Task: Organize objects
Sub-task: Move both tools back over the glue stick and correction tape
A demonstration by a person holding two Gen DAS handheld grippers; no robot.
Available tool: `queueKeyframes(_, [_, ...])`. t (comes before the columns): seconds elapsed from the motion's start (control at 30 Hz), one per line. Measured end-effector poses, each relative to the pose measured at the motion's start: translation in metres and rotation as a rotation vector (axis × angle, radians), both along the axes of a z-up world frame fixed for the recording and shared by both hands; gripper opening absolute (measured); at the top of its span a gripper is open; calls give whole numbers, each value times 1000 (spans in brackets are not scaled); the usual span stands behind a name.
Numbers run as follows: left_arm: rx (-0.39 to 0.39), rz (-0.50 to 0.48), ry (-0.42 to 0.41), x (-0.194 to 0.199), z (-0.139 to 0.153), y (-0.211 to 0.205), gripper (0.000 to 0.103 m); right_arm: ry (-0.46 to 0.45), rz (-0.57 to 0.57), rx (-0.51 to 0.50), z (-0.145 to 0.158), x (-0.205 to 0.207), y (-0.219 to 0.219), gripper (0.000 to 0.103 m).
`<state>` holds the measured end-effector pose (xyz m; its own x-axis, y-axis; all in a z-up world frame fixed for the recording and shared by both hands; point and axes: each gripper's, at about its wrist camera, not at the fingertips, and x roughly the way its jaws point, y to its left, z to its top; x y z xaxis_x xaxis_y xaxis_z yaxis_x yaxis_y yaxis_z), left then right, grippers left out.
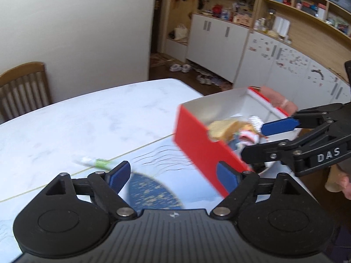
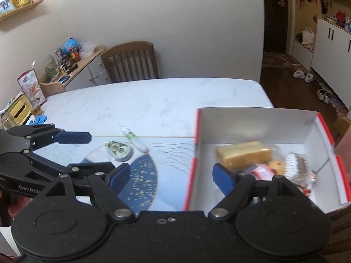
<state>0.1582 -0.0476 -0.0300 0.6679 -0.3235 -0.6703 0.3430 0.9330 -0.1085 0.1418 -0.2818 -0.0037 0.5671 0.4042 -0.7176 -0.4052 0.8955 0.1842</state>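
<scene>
A red cardboard box with a white inside [image 2: 258, 120] [image 1: 197, 144] stands at the table's right side. It holds a yellow sponge [image 2: 243, 153], a white brush [image 2: 291, 164] and small packets. A correction tape dispenser [image 2: 119, 150] and a white tube with a green label [image 2: 133, 139] [image 1: 94, 162] lie left of the box. My left gripper [image 1: 177, 175] is open and empty, low beside the box's red wall. My right gripper [image 2: 171, 176] is open and empty, its right finger over the box's front left corner; it also shows in the left wrist view [image 1: 261, 139].
A white marble table [image 2: 153, 100] carries a pale mat with a dark blue speckled disc [image 2: 142, 179]. A wooden chair [image 2: 131, 61] stands at the far edge. A sideboard with clutter [image 2: 72, 63] is at the left. White cabinets and shoes [image 1: 219, 43] are at the right.
</scene>
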Motion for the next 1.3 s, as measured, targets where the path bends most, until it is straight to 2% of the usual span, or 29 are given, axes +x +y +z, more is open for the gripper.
queueKeyframes(0.13, [0,53,13,0,-8,30,87,13,25,-16,-5,0,25,82])
queueKeyframes(0.27, [-6,108,29,1,-19,58,93,24,57,-33,-9,3,50,83])
queueKeyframes(0.37, [-8,134,28,2,-27,73,101,28,79,-53,-13,7,69,83])
queueKeyframes(0.63, [17,187,24,11,-54,90,102,45,101,-98,-26,35,110,83])
queueKeyframes(0.93, [50,290,51,38,-90,76,102,97,73,-130,-52,84,132,83])
queueKeyframes(1.3, [187,426,37,73,-125,45,102,173,72,-150,-87,124,142,83])
